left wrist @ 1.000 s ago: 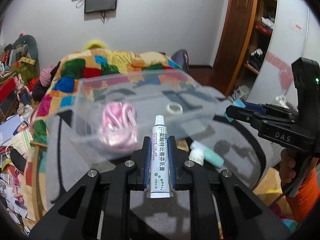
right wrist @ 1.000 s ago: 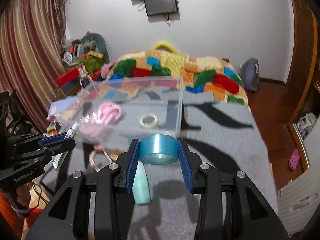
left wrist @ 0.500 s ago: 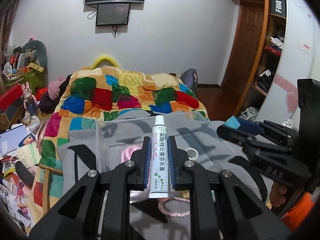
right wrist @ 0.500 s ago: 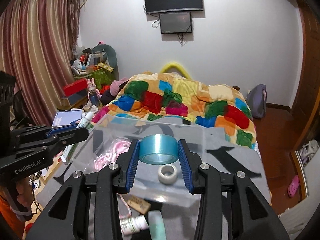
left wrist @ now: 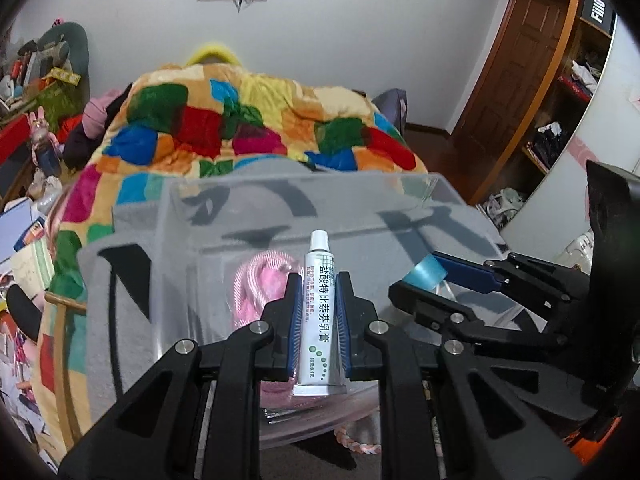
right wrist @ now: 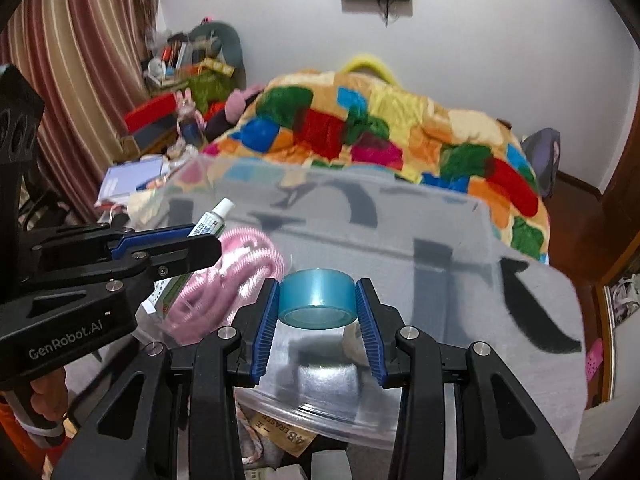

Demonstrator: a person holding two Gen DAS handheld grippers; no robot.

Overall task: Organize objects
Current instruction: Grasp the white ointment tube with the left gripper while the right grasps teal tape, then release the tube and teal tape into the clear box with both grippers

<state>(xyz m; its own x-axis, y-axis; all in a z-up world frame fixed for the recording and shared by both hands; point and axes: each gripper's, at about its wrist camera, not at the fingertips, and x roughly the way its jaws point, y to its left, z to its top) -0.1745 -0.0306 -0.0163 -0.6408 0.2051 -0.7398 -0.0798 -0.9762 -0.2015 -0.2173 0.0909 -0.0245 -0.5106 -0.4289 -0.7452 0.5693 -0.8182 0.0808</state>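
We find both tongs loaded and poised over the clear plastic bin [left wrist: 400, 216], which sits on the grey blanket [left wrist: 120, 280] at the foot of the bed.

The left tongs [left wrist: 318, 312] are clamped on a small white tube [left wrist: 318, 320] of ointment. The tube stands along the fingers, cap pointing to 12 o'clock, crimped end toward the camera. Green Chinese print runs down its face. We judge this lengthwise hold keeps the flat body steady between the pads and lets the tube drop cap-first into the bin.

The right tongs [right wrist: 318, 304] grip a roll of blue tape [right wrist: 317, 298] across its width, pads pressing the two flat sides, the core facing down and toward the camera. The roll looks translucent teal and rigid; we expect it to hold shape under the squeeze.

From the right wrist view, the left tongs enter at 9 o'clock; from the left wrist view, the right tongs sit at 3 o'clock. Both are over the bin's near half.

Inside the bin lie a coiled pink cord [right wrist: 236, 276] and a small whitish tape roll [right wrist: 352, 340], partly hidden. In our judgement, both held items are being brought in for release; neither has been set down yet.
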